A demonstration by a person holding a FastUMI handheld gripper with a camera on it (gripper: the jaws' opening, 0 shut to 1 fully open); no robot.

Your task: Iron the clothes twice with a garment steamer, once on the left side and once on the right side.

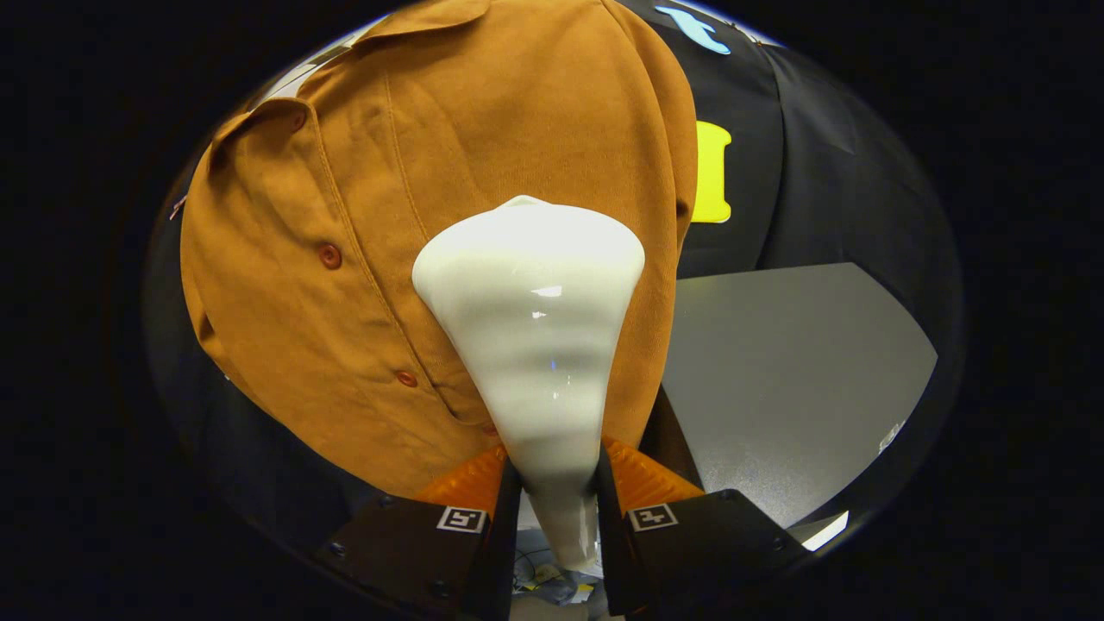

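Claw (pixel 556 496) is clenched on the steamer (pixel 530 345): both fingers (pixel 483 509) press the narrow neck of its handle from either side, so the white cone sits dead centre between them and flares out away from the claw.

Steamer's long axis runs straight ahead along the fingers, wide head at the far end. That head lies against the shirt (pixel 414 216) or just short of it (contact can't be confirmed from this angle, since the head hides its own face).

Shirt hangs directly beyond the steamer, brown-orange, collar up top, button row (pixel 329 255) running down to the left of the head. So the head now sits on the panel right of the buttons, near the shirt's right edge.

Key relation for the next stroke: the head points square at the cloth, and most of the untouched fabric lies to the left, past the button row. My read is that a right-side pass is in hand, and the left side calls for a sideways shift across the buttons.

Grey tabletop (pixel 793 379) sits low to the right, well apart from the shirt.
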